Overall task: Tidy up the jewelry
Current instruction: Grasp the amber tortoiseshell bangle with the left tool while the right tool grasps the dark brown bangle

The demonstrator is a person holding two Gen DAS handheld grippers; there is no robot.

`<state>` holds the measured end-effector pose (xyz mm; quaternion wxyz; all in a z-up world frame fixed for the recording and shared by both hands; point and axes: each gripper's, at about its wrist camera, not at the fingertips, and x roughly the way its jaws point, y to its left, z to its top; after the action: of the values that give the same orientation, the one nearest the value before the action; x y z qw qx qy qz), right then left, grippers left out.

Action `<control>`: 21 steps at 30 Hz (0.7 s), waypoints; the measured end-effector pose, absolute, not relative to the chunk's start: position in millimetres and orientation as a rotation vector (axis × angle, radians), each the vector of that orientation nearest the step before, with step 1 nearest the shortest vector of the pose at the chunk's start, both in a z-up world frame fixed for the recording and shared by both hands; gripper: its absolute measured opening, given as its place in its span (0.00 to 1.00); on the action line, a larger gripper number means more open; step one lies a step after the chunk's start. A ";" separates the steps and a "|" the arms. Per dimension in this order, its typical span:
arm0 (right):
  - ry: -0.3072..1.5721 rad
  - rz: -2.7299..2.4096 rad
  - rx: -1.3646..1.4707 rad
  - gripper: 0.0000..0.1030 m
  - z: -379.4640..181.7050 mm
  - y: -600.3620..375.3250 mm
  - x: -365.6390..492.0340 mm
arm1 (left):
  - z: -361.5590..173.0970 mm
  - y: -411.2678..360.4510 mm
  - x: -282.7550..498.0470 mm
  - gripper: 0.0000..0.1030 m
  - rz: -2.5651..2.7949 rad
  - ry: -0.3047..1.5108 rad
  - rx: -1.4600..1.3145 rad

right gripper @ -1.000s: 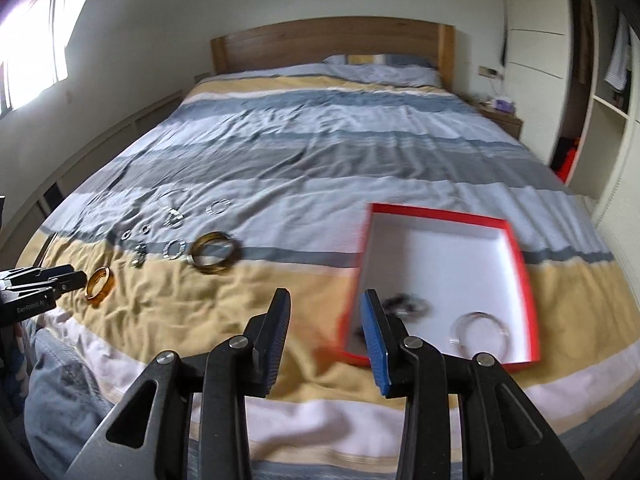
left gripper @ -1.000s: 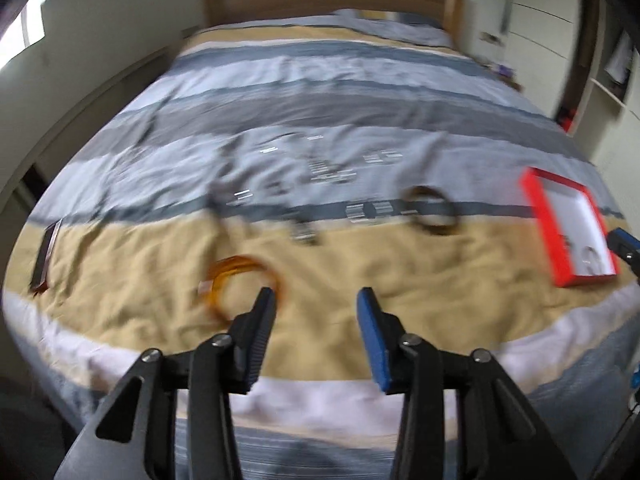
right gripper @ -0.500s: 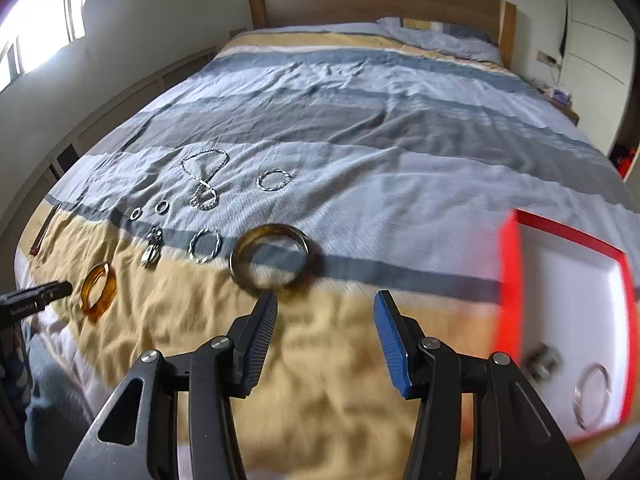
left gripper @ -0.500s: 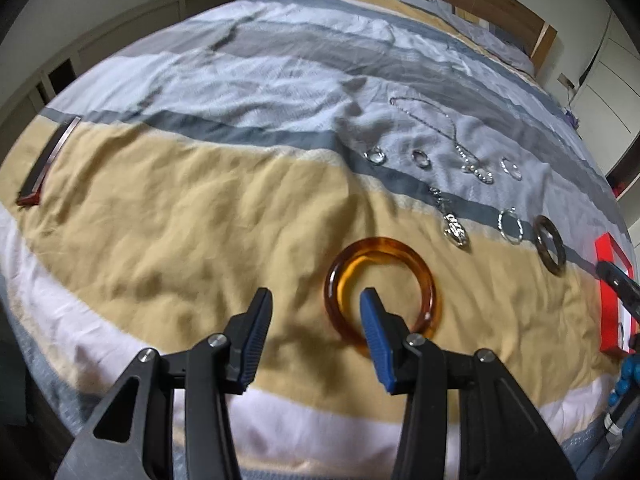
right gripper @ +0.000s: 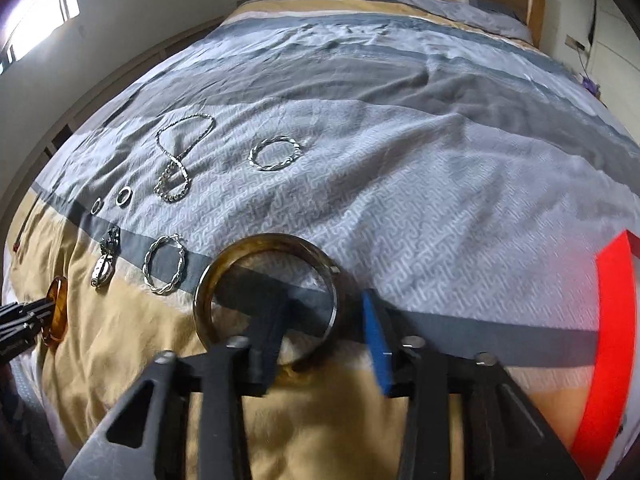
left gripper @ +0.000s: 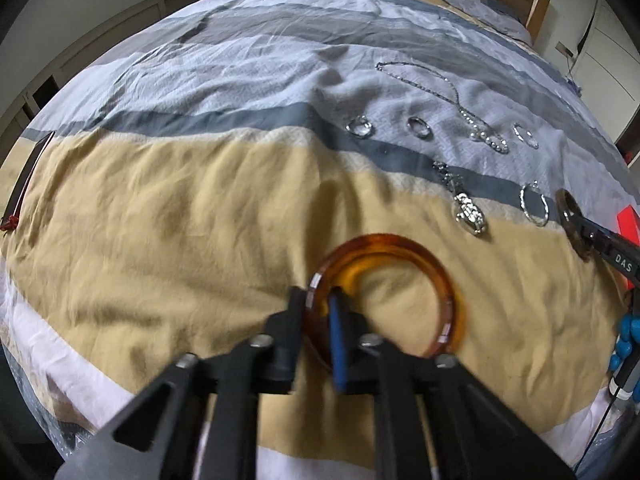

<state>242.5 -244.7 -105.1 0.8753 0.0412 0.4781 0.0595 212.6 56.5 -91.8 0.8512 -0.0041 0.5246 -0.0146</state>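
The left tongs [left gripper: 316,312] are pinched narrowly on the near rim of the amber bangle [left gripper: 404,248], which lies on the yellow band of the bed [left gripper: 160,216]. The right tongs [right gripper: 320,320] stand wide, straddling the right side of the dark brown bangle [right gripper: 260,242], one finger inside the ring and one outside; it lies where the yellow meets the grey stripe. Silver rings, a twisted hoop [right gripper: 165,266] and a chain necklace [right gripper: 180,152] lie beyond. The red box [right gripper: 612,320] sits to the right.
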 end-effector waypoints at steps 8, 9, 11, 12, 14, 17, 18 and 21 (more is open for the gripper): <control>0.937 0.119 0.047 0.09 -86.9 -244.9 224.5 | -75.3 57.7 202.7 0.08 -0.003 1.057 -0.009; 0.924 0.117 0.039 0.09 -81.0 -245.2 219.8 | -72.8 57.2 201.3 0.08 0.000 1.050 -0.002; 0.894 0.108 0.028 0.09 -67.1 -247.0 208.5 | -65.0 56.2 193.1 0.08 0.003 1.031 0.011; 0.875 0.103 0.025 0.09 -58.2 -248.8 201.8 | -62.6 55.6 190.5 0.08 0.004 1.026 0.014; 0.849 0.096 0.021 0.09 -45.0 -250.7 191.7 | -54.1 53.6 182.8 0.08 0.001 1.007 0.024; 0.808 0.078 0.018 0.09 -23.9 -257.7 171.4 | -40.6 46.6 172.8 0.08 -0.013 0.981 0.040; 0.794 0.069 0.023 0.09 -16.4 -262.2 162.4 | -35.4 42.9 169.3 0.08 -0.022 0.971 0.046; 0.766 0.038 0.042 0.09 -2.8 -277.6 138.6 | -20.2 25.3 160.7 0.08 -0.063 0.946 0.063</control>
<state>138.6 -277.6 -2.8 0.9271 0.0204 0.3737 0.0185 160.7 25.3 -20.2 0.8892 0.0305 0.4555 -0.0304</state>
